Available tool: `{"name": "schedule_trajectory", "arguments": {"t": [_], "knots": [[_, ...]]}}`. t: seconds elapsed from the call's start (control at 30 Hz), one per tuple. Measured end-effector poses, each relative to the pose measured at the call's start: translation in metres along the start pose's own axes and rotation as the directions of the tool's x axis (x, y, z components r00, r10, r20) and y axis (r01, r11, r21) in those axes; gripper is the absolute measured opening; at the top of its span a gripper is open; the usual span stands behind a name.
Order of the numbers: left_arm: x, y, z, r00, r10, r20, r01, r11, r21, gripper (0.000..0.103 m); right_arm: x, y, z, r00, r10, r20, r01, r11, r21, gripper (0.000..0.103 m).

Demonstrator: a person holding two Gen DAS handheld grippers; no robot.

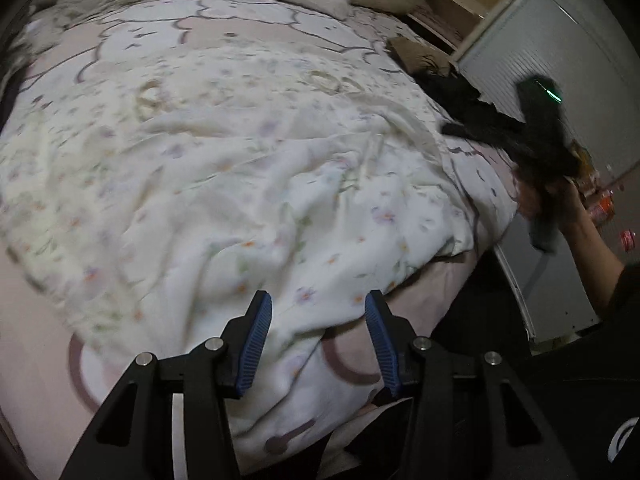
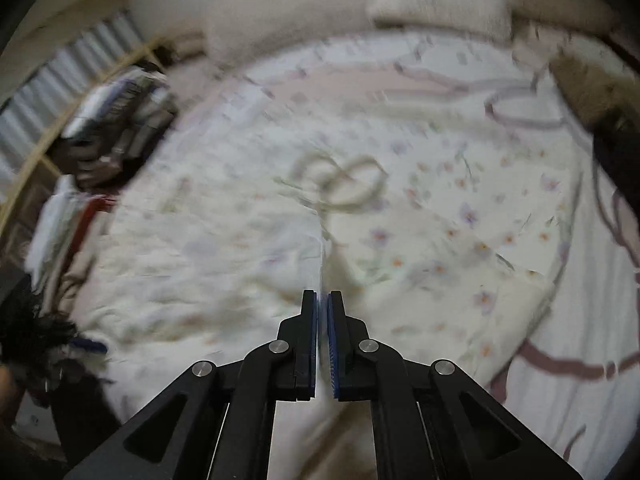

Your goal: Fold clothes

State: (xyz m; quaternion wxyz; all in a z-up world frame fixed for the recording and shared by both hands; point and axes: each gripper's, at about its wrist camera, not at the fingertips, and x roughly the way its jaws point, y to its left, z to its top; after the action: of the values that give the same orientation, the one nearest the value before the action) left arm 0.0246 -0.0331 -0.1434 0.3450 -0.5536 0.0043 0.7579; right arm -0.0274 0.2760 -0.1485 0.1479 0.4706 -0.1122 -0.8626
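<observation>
Floral garment spread crumpled on bed, running from 6 toward 12 o'clock of both grippers. Left gripper half open, empty, above its near hem. Right gripper closed; pinched fabric unclear.

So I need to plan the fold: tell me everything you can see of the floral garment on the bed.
The floral garment is thin cream cloth printed with small purple and orange flowers. It lies spread and heavily wrinkled over the pink patterned bedsheet, with a looped drawstring on top. One edge hangs near the bed's corner. The left gripper stands open above its near edge; the right gripper is shut, seemingly pinching a raised fold. Motion blur hides finer detail.
</observation>
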Motion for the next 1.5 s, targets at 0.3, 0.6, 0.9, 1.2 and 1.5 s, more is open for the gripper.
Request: {"name": "schedule_trajectory", "arguments": {"t": [0.3, 0.6, 0.9, 1.2, 1.5], "knots": [[0.009, 0.023, -0.026, 0.992, 0.094, -0.082, -0.098, 0.994, -0.046, 0.046, 0.033, 0.028, -0.07, 0.983, 0.031, -0.182, -0.035, 0.999, -0.02, 0.005], [-0.021, 0.007, -0.047, 0.999, -0.031, -0.026, 0.023, 0.968, -0.251, 0.058, -0.035, -0.044, -0.111, 0.974, 0.224, 0.03, -0.209, 0.839, 0.503, 0.097], [0.009, 0.004, -0.083, 0.997, -0.081, 0.012, 0.076, 0.86, -0.505, 0.058, -0.012, -0.035, -0.168, 0.899, 0.426, 0.103, -0.365, 0.598, 0.714, 0.096], [0.014, 0.023, -0.1, 0.953, -0.127, 0.274, 0.288, 0.659, -0.695, 0.072, 0.001, -0.032, -0.166, 0.835, 0.492, 0.248, -0.502, 0.495, 0.709, 0.085], [0.005, 0.02, -0.092, 0.904, -0.105, 0.414, 0.395, 0.573, -0.718, 0.076, 0.018, -0.03, -0.158, 0.816, 0.492, 0.305, -0.53, 0.424, 0.734, 0.079]]}}
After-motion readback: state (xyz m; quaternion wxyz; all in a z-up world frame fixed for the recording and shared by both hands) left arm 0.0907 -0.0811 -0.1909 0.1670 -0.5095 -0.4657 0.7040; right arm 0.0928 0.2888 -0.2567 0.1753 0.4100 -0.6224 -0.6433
